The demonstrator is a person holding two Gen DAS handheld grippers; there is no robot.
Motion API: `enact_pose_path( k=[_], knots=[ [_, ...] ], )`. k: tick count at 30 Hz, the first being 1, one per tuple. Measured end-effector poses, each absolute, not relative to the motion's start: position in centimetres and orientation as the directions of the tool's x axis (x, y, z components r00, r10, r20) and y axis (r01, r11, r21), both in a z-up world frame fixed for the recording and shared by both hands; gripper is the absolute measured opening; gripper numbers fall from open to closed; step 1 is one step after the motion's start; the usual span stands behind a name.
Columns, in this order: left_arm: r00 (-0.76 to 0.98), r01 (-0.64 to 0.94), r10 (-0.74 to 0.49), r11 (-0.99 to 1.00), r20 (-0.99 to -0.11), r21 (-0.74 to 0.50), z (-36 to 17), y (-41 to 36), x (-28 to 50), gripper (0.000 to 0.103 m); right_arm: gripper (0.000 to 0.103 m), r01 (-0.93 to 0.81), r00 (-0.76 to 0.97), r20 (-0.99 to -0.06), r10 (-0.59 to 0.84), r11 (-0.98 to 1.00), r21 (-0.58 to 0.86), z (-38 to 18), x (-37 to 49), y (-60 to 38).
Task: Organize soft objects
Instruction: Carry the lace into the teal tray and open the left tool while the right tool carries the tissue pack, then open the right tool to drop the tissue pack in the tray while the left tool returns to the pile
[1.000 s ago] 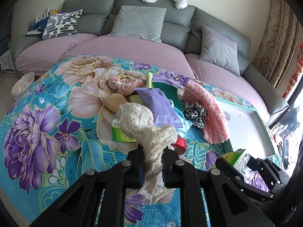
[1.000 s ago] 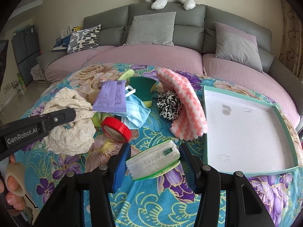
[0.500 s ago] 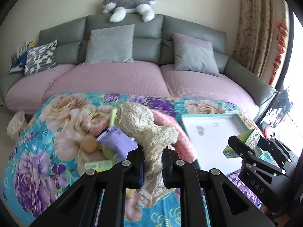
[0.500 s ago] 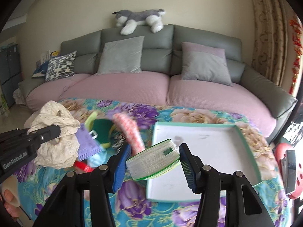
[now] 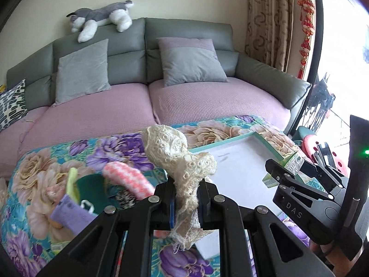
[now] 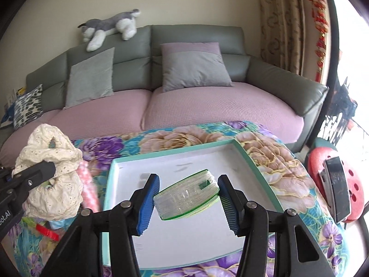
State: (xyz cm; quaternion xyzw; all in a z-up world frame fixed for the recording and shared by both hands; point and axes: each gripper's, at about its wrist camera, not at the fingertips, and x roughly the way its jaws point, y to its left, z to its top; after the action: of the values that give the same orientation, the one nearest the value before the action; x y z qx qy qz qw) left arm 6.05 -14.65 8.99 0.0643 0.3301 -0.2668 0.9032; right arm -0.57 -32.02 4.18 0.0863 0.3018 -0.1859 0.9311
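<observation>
Left gripper: the left gripper (image 5: 185,202) has its fingers pinched tight on a cream lace cloth (image 5: 182,159); the cloth bunches up above the jaws and a frayed end hangs below them.
Lace cloth, other view: from the right wrist the same cloth (image 6: 49,173) sits at the left edge, held up off the table beside the tray.
Right gripper: the right gripper (image 6: 188,204) has its blue pads clamped on a small tissue pack (image 6: 186,197) in clear wrap with green edging; the pack is tilted, its right end higher.
Tissue pack, place: it hangs over the white floor of the tray, not touching it.
Tray: a shallow tray with a teal rim (image 6: 175,151) lies on the flowered tablecloth (image 6: 184,136); its inside looks bare apart from a few faint marks.
Remaining pile: left of the tray lie a pink-and-white knit piece (image 5: 128,179), a dark green pad (image 5: 92,188), a purple packet (image 5: 69,214) and a black-and-white patterned scrap, which may be a hair tie; the blur makes it hard to tell.
Background: a grey sofa (image 5: 184,34) with mauve seat covers, and a plush husky (image 5: 101,18) lying along its back.
</observation>
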Motion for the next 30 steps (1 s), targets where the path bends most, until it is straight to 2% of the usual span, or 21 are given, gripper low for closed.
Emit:
enact_pose_path(
  k=[14, 17, 19, 21, 23, 28, 30],
  knots=[
    [0.59, 0.576, -0.489, 0.813, -0.642, -0.09, 5.1, -21.3, 9.0, 0.016, 0.055, 0.508, 0.676, -0.632, -0.38, 0.861, 0.025, 0.9, -0.5, -37.0],
    [0.573, 0.598, -0.502, 0.797, -0.648, -0.089, 4.0, -22.6, 8.8, 0.018, 0.055, 0.512, 0.674, -0.634, -0.378, 0.858, 0.033, 0.7, -0.4, -37.3],
    [0.559, 0.602, -0.501, 0.793, -0.661, -0.093, 3.3, -23.0, 8.9, 0.028, 0.056, 0.51, 0.675, -0.635, -0.376, 0.86, 0.032, 0.6, -0.4, -37.3],
    [0.557, 0.595, -0.496, 0.798, -0.666, -0.097, 3.0, -23.0, 9.1, 0.05, 0.056, 0.506, 0.675, -0.636, -0.374, 0.862, 0.031, 0.5, -0.3, -37.2],
    [0.564, 0.585, -0.501, 0.803, -0.656, -0.11, 3.1, -22.5, 9.2, 0.058, 0.056, 0.505, 0.674, -0.639, -0.372, 0.863, 0.03, 0.4, -0.2, -37.0],
    [0.575, 0.543, -0.473, 0.831, -0.667, -0.122, 3.2, -21.1, 10.0, 0.065, 0.055, 0.497, 0.67, -0.646, -0.366, 0.868, 0.024, 0.1, 0.0, -36.9],
    [0.582, 0.517, -0.459, 0.846, -0.672, -0.13, 3.4, -20.2, 10.4, 0.073, 0.056, 0.497, 0.665, -0.647, -0.374, 0.868, 0.009, 0.0, 0.1, -36.7]
  ],
)
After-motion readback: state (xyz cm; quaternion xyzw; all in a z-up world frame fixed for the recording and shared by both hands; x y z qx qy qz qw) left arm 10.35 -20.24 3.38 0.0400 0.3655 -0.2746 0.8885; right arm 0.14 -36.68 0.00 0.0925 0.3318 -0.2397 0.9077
